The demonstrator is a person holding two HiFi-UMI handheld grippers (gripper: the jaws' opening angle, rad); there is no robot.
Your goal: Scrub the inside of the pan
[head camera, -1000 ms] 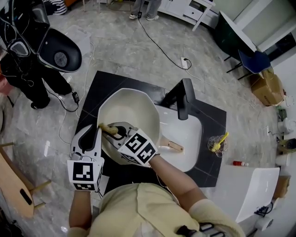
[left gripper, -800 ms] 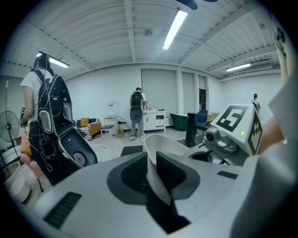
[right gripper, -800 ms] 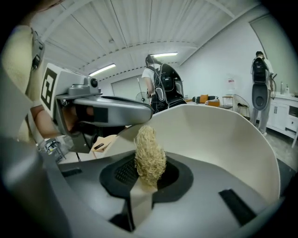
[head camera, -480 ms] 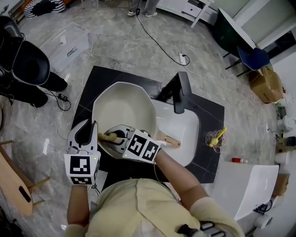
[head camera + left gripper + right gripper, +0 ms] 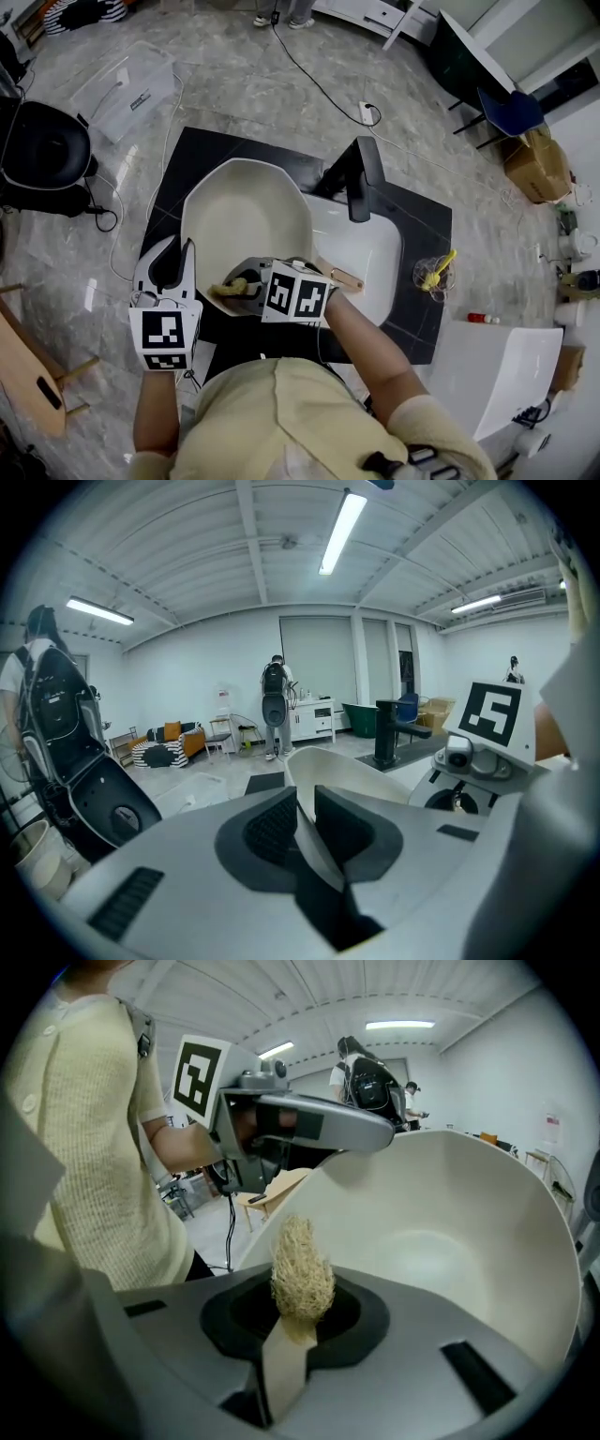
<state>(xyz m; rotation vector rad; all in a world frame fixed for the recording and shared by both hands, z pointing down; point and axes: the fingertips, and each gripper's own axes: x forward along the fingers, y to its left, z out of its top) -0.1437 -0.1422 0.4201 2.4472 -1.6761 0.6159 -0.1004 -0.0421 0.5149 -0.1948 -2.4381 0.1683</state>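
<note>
A cream-white pan (image 5: 246,220) is held tilted over the black counter beside the sink. My left gripper (image 5: 178,267) is shut on the pan's near left rim; in the left gripper view the thin rim (image 5: 323,761) runs between the shut jaws of that gripper (image 5: 306,825). My right gripper (image 5: 246,291) is shut on a brush with straw-coloured bristles (image 5: 225,289). Those bristles (image 5: 302,1274) stick up from my right gripper (image 5: 302,1314) and lie at the pan's inside wall (image 5: 450,1232), near its lower rim. A wooden handle (image 5: 342,277) pokes out to the right behind this gripper.
A white sink basin (image 5: 370,267) with a black faucet (image 5: 361,183) sits right of the pan in a black counter (image 5: 427,230). A glass holding a yellow item (image 5: 434,277) stands at the counter's right end. A white slab (image 5: 497,375) lies at the lower right. Cables cross the floor.
The brush has slid down the pan's inside toward the near rim. Pan and both grippers shifted slightly lower. The person in black at the left has gone from view.
</note>
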